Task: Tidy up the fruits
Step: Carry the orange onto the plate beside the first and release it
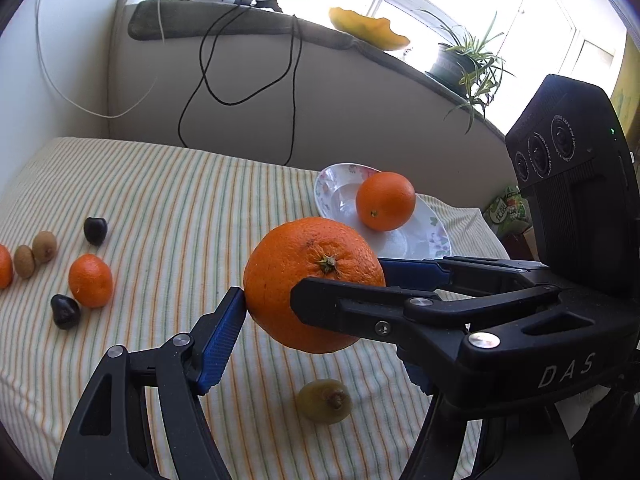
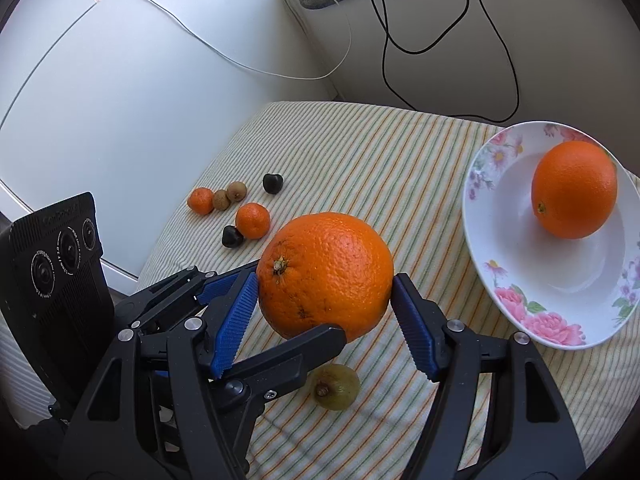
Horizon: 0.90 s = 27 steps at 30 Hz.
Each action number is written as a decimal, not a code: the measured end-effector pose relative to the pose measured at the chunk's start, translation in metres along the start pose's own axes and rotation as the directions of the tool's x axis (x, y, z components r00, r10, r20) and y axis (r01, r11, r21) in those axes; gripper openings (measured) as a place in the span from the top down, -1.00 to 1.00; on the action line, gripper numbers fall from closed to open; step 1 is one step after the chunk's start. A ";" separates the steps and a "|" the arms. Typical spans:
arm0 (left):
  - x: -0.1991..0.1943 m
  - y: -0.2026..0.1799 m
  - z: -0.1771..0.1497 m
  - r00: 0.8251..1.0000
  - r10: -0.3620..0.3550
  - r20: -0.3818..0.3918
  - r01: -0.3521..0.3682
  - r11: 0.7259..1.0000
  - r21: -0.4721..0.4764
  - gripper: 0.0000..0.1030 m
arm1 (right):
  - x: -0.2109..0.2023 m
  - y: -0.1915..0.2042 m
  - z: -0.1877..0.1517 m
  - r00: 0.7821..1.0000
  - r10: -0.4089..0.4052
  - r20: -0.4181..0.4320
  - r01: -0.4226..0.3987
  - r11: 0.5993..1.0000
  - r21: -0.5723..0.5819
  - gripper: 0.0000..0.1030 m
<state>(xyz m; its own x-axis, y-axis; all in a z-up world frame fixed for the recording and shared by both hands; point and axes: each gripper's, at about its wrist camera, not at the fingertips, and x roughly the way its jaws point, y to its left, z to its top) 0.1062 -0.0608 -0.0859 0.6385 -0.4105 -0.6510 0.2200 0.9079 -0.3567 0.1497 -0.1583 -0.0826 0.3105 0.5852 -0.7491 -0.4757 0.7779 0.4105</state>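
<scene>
A large orange (image 1: 314, 284) (image 2: 325, 276) hangs above the striped cloth, gripped by both grippers at once. My left gripper (image 1: 316, 300) has its blue pads on the orange's sides. My right gripper (image 2: 326, 304) pinches the same orange from left and right; its black fingers (image 1: 360, 304) cross the left wrist view. A second orange (image 1: 385, 201) (image 2: 574, 189) lies in the floral plate (image 1: 424, 236) (image 2: 560, 300), to the right. A green kiwi (image 1: 325, 401) (image 2: 336, 386) lies on the cloth below the held orange.
At the left lie two mandarins (image 2: 252, 220) (image 2: 201, 200), two brown kiwis (image 2: 236, 191), and two dark plums (image 2: 273, 183) (image 2: 232, 236). Cables (image 2: 452, 40) hang down the wall behind. A potted plant (image 1: 468, 64) stands on the sill.
</scene>
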 end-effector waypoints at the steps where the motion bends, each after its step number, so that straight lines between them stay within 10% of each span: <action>1: 0.002 -0.005 0.001 1.000 -0.005 -0.001 0.005 1.000 0.007 -0.38 | -0.003 -0.004 0.000 1.000 -0.004 0.005 0.004 1.000 0.006 -0.39; 27: 0.069 -0.094 0.028 0.993 -0.101 -0.068 0.108 0.987 0.115 -0.38 | -0.073 -0.105 -0.008 0.990 -0.105 0.091 0.090 0.984 0.152 -0.39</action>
<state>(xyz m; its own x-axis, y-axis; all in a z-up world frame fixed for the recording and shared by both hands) 0.1505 -0.1726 -0.0788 0.5611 -0.5049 -0.6559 0.3716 0.8617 -0.3455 0.1710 -0.2843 -0.0753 0.4323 0.5190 -0.7374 -0.3152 0.8531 0.4157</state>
